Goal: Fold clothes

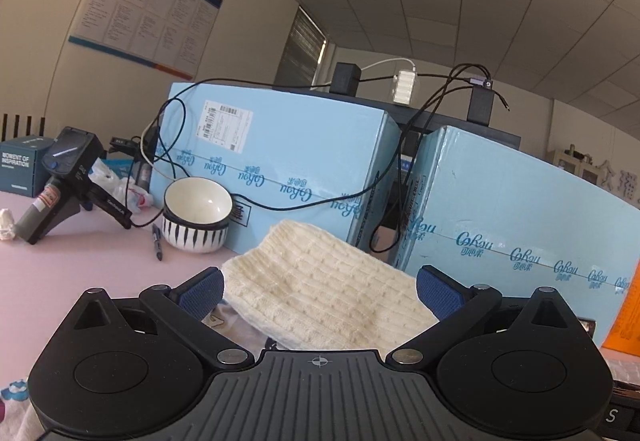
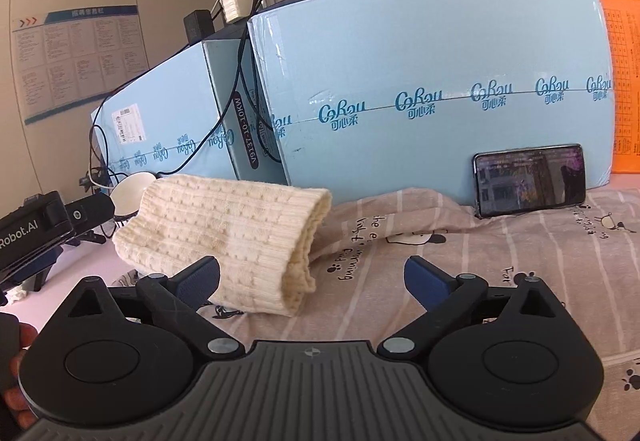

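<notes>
A cream knitted garment lies folded into a thick bundle on a striped printed cloth. In the right wrist view the bundle sits left of centre with its folded edges facing right. My left gripper is open, its blue-padded fingers either side of the bundle's near end, holding nothing. My right gripper is open and empty, its left finger in front of the bundle, the right finger over the striped cloth. The left gripper's body shows at the left edge of the right wrist view.
Two light blue cartons stand behind the cloth, with chargers and cables on top. A phone leans on the right carton. Stacked striped bowls, a pen and a black handheld device sit on the pink table to the left.
</notes>
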A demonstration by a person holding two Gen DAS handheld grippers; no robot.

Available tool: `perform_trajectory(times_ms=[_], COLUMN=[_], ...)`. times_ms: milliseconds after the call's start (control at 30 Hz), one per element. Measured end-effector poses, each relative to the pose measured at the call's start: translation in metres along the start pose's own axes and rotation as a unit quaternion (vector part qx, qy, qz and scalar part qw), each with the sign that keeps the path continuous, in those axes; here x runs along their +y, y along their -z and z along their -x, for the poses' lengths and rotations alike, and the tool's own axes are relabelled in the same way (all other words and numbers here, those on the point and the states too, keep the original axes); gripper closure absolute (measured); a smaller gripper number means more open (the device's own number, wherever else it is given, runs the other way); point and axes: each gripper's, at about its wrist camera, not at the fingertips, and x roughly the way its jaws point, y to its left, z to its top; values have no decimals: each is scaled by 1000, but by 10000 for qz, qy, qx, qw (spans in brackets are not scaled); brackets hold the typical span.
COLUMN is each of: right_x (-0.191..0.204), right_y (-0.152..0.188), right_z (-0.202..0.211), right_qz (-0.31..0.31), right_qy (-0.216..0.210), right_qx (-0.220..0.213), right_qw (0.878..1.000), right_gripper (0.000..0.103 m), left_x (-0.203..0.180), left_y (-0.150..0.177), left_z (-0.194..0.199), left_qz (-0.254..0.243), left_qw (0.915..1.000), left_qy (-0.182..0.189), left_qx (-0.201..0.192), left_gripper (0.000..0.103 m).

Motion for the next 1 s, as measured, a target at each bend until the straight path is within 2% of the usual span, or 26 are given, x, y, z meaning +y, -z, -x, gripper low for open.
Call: perform_trajectory(times_ms=[67, 200, 300, 500, 600, 700, 867, 1000], right_x=[-8, -18, -15, -4, 2, 12, 21, 20], right_y=[5, 13, 16, 23, 25, 28, 32, 31], right_z=[7, 14, 18, 20, 22, 23, 29, 27], right_qz=[10, 35, 124, 446, 648, 935, 1244, 1228], right_qy=[24, -29, -39, -137, -142, -118, -105, -123], right_qx=[-252, -383, -504, -612, -669, -738, -948, -889], right_qw=[9997, 9993, 9986, 9970, 9956, 9928, 9876, 9884], right_gripper=[2, 2, 2, 0, 0, 0, 0, 0], left_x=[-10, -24, -23, -15, -14, -13, -13, -17], left_y=[8, 21, 29, 31, 30, 30, 30, 31], left_z=[7, 13, 17, 28, 24, 29, 36, 35], left_qz=[-167, -611, -759, -566, -563, -502, -532, -666], left_qw=[9996, 9968, 9940, 9900, 9915, 9925, 9899, 9878], left_qy=[-170, -487, -770, -1143, -1061, -932, -1003, -1096], left_qx=[-150, -183, -189, -607, -498, -617, -855, -880], left_gripper=[0, 0, 0, 0, 0, 0, 0, 0])
